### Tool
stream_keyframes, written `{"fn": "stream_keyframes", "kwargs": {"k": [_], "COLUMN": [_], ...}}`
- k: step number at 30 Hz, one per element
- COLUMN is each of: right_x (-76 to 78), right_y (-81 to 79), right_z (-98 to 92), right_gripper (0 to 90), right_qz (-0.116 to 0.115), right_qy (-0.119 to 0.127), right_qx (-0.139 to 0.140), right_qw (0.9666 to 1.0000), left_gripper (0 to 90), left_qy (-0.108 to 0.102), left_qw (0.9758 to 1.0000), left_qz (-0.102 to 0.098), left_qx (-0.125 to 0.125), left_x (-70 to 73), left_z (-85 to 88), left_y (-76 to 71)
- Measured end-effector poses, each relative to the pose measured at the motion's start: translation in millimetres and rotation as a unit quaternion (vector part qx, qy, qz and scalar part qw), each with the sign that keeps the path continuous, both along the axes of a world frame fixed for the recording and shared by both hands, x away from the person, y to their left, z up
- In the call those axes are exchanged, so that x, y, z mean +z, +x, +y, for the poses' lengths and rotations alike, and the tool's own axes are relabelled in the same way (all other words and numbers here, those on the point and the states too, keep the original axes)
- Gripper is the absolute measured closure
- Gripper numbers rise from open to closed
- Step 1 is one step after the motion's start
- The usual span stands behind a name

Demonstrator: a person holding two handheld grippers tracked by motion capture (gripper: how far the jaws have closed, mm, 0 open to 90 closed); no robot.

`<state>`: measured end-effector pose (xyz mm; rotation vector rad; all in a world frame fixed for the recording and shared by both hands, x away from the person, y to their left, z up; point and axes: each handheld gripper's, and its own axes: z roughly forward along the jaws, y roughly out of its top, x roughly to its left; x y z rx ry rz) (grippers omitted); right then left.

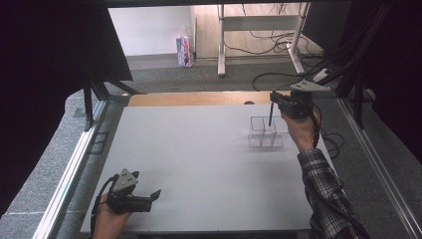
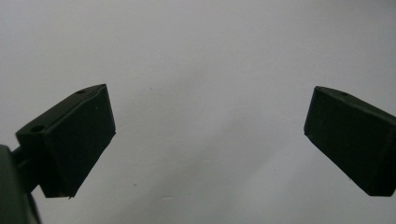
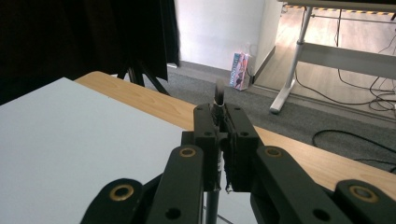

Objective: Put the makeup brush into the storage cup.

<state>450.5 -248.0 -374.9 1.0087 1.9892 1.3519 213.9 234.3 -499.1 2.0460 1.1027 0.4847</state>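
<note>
Clear plastic compartment box (image 1: pixel 265 133) sat right of centre; right gripper (image 1: pixel 272 99) fingers clamped thin dark brush (image 1: pixel 270 113) upright above it. Best lowered straight, centred. Left gripper (image 1: pixel 155 194) gaped empty.

Dim overall — daylight from far room (image 1: pixel 259 30), dark curtains (image 1: pixel 45 74) at sides, soft focus.

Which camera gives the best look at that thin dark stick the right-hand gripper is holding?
The high view: the thin dark stick hangs from the right gripper over the clear box, most of its length visible. The right gripper view shows just the stick's bristled tip above the clamped jaws. The left gripper view looks at bare table.
</note>
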Motion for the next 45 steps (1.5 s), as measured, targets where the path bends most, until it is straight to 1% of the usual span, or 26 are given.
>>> {"fn": "stream_keyframes", "kwargs": {"k": [13,19,29,36,39,42,44,45], "right_x": [-20.7,-30.7,-48.3,-58.5,-61.7,-63.7,-64.7,-65.2], "right_y": [1.0,1.0,2.1,3.2,3.2,3.1,3.4,4.0], "right_z": [0.2,0.9,-0.9,-1.5,-1.1,-0.9,-1.3,-1.4], "right_gripper": [84.4,84.3,84.3,84.2,84.1,83.6,83.0,79.7], "right_qz": [0.017,0.023,0.038,0.051,0.052,0.053,0.055,0.057], "right_qy": [-0.006,-0.014,-0.017,-0.021,-0.023,-0.025,-0.029,-0.031], "right_qx": [-0.004,-0.004,-0.011,-0.013,-0.013,-0.012,-0.005,0.0], "right_qw": [0.9998,0.9996,0.9991,0.9984,0.9983,0.9982,0.998,0.9979], "left_gripper": [2.5,2.5,2.5,2.5,2.5,2.5,2.5,2.5], "left_qy": [0.003,0.004,0.006,0.009,0.01,0.011,0.013,0.014], "left_qw": [1.0,1.0,1.0,1.0,0.9999,0.9999,0.9999,0.9999], "left_qz": [-0.001,0.0,0.001,0.002,0.002,0.003,0.004,0.005], "left_qx": [-0.001,-0.001,-0.002,-0.003,-0.003,-0.003,-0.003,-0.004], "left_x": [0.1,0.0,-0.3,-0.6,-0.7,-0.9,-0.9,-1.0], "left_z": [-0.8,-0.9,-1.1,-1.8,-1.9,-2.3,-2.5,-2.5], "left_y": [-0.2,-0.2,0.0,0.0,0.1,0.2,0.1,0.2]}}
